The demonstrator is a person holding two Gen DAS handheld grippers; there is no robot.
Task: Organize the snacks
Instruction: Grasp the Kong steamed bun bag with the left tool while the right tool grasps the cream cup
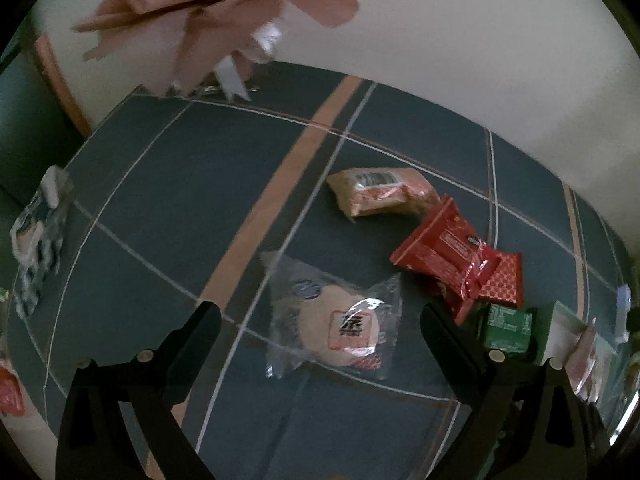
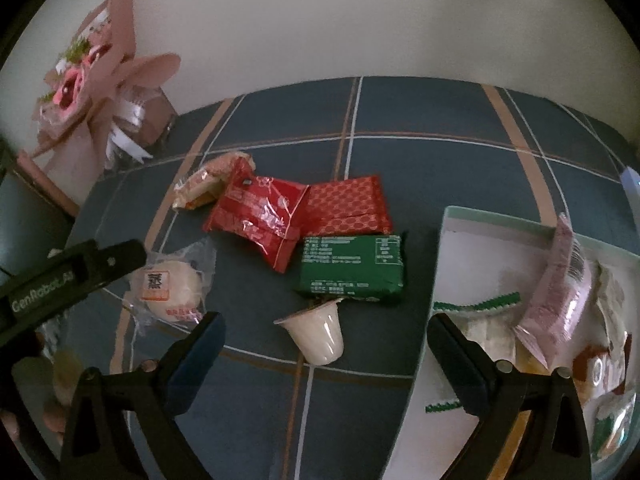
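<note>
A round bun in clear wrap (image 1: 340, 324) lies on the blue plaid cloth (image 1: 180, 184), between the fingers of my open, empty left gripper (image 1: 320, 332); it also shows in the right wrist view (image 2: 170, 290). Beyond it lie a tan snack pack (image 1: 380, 194), a red foil pack (image 1: 444, 248), a red patterned pack (image 1: 502, 280) and a green pack (image 1: 508, 326). My right gripper (image 2: 326, 340) is open and empty, with a small white jelly cup (image 2: 318, 330) on its side between its fingers. The red packs (image 2: 260, 216) and green pack (image 2: 352, 264) lie just beyond.
A white box (image 2: 448, 264) with several snacks inside stands at the right. A pink wrapped bouquet (image 2: 92, 80) stands at the back left by the wall. The left gripper's body (image 2: 68, 276) shows at the left. More packs (image 1: 36, 240) lie at the table's left edge.
</note>
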